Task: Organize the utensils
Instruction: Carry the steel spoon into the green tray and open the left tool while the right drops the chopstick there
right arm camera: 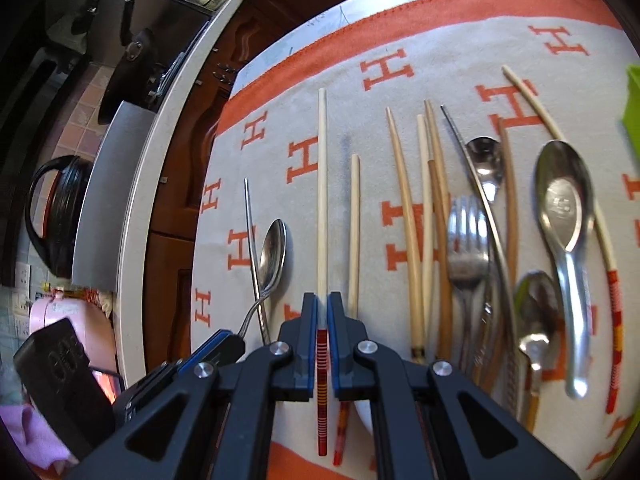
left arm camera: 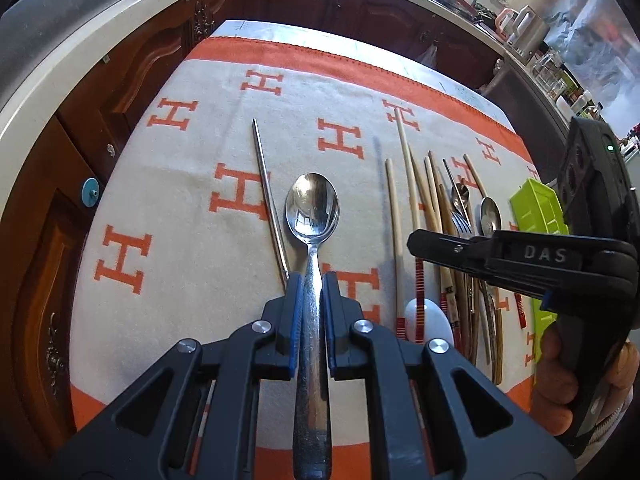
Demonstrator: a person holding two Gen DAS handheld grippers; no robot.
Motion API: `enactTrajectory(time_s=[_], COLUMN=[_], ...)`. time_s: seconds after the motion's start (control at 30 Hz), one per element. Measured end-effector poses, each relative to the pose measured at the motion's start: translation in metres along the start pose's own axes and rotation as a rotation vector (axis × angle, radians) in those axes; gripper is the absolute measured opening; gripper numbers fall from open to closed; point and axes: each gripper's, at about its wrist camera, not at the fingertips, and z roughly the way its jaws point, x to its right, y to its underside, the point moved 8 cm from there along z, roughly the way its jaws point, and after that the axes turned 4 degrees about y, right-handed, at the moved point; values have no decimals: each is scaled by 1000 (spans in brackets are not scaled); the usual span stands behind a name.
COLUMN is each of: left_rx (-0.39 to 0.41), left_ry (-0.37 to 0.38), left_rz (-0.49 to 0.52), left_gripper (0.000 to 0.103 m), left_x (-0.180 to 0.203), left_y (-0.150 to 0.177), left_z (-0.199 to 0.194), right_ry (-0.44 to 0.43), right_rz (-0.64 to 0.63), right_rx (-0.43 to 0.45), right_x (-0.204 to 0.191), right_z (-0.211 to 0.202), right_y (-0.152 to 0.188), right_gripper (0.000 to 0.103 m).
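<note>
My left gripper (left arm camera: 311, 282) is shut on the handle of a steel spoon (left arm camera: 312, 210), its bowl pointing forward over the cloth; the spoon also shows in the right wrist view (right arm camera: 272, 258). A single metal chopstick (left arm camera: 267, 188) lies just left of it. My right gripper (right arm camera: 322, 304) is shut on a pale chopstick with a red striped end (right arm camera: 322, 184); it shows from the side in the left wrist view (left arm camera: 416, 242). A second pale chopstick (right arm camera: 353, 224) lies beside it. A pile of chopsticks, a fork (right arm camera: 467, 236) and spoons (right arm camera: 564, 200) lies to the right.
A white and orange cloth with H marks (left arm camera: 180, 208) covers the table. A lime green tray (left arm camera: 538, 212) stands at the right edge. Dark wooden cabinets (left arm camera: 132, 68) and a pale counter ring the table's left and far sides.
</note>
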Motion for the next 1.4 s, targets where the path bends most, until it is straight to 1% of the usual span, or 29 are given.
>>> enactTrajectory(time_s=[0.1,0.23,0.4,0.5,0.6,0.73,0.83,0.97,1.07,1.1,1.13,1.17,1.3,1.4], left_rx=[-35,-94,-107,-114,-113,-121,-143,-147,-142,-140,-135,-128,-134,-119], left_ry=[-5,29,18,11,-18,-23,-41,-55,-82,-90,-102,-114,-77,-52], left_rz=[25,59,94,108,110,119,143,173,200,206,209,208,143,114], left_gripper=[7,7,8,8,8,9,10,17,18,17,14,4,3,3], left_x=[3,10,17,19,18,18,22,28,30,31,31,30,29,35], left_y=[10,29,37,34,27,18,16,15,15,16,15,15,16,14], left_z=[3,10,16,21,27,34,42,47,49,49,49,49,43,32], right_ry=[1,11,3,-2,-6,-11,-13,-9,-10,-12,-15,-19,-33,-38], right_rz=[-18,-34,-42,-50,-54,-63,-60,-49,-46,-46,-47,-46,-41,-27], right_rx=[-16,-19,-10,1,8,16,18,21,25,26,28,33,65,99], right_x=[3,8,11,12,13,14,16,20,21,20,20,20,24,33], right_z=[-4,-9,-16,-22,-25,-29,-31,-31,-32,-33,-34,-37,-53,-72], right_y=[11,24,30,32,33,34,34,33,33,33,34,35,33,34], right_gripper=[5,5,5,5,5,5,5,5,5,5,5,5,5,5])
